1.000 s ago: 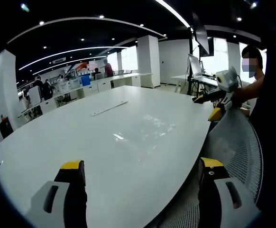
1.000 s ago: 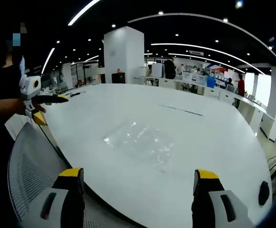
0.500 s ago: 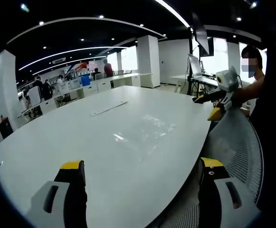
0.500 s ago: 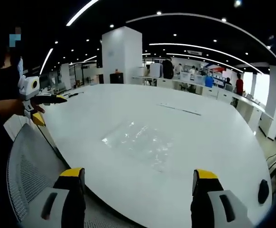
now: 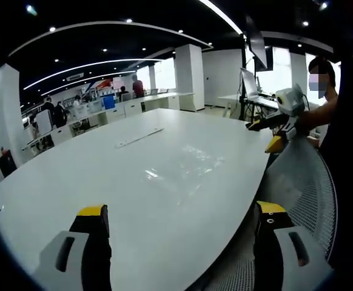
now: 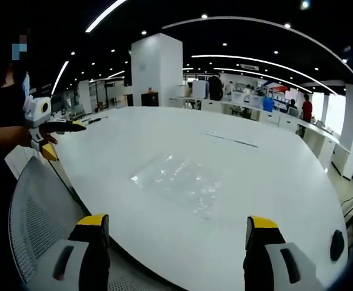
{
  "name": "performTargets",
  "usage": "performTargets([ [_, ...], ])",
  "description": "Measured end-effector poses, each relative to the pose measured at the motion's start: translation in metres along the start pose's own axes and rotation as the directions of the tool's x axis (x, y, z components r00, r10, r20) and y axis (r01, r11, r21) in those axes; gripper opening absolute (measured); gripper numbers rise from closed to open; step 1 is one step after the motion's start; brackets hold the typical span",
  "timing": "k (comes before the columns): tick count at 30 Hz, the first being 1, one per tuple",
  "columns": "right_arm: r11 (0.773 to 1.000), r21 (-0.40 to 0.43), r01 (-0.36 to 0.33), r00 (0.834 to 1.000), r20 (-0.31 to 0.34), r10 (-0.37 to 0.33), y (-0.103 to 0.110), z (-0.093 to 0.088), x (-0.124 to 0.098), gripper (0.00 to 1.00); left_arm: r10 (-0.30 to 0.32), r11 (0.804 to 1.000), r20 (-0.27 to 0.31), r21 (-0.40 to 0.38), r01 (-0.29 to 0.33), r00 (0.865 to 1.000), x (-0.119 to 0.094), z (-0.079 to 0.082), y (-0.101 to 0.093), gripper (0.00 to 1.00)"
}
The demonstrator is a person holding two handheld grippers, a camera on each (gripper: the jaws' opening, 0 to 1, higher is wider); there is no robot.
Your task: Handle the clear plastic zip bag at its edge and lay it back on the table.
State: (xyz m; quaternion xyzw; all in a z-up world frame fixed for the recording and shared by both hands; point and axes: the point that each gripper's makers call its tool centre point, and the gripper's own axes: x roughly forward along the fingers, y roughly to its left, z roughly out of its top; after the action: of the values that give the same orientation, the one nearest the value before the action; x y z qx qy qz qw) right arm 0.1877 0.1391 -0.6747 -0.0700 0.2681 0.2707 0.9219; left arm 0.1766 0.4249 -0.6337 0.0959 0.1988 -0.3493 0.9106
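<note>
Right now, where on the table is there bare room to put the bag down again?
The white table is bare almost everywhere. The clear zip bag lies flat near the middle; free surface lies between it and the near edge, and between it and the thin strip farther back. Nowhere is it crowded. A mesh chair stands beside the edge.

An open-plan office: a large white bench lies ahead of the tool, with rows of desks, monitors, a mesh chair, white pillars and ceiling light strips beyond.

Both views face the white table (opposite sides).
</note>
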Motion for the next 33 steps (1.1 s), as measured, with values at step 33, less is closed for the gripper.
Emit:
performTargets([
  [33, 0.999, -0.037, -0.009, 0.999, -0.044, 0.008, -0.0089, -0.0006, 0.0092, 0.83, -0.011, 1.0, -0.006, 0.012, 0.011, 1.0, 0.0016, -0.0006, -0.0005, 0.99],
])
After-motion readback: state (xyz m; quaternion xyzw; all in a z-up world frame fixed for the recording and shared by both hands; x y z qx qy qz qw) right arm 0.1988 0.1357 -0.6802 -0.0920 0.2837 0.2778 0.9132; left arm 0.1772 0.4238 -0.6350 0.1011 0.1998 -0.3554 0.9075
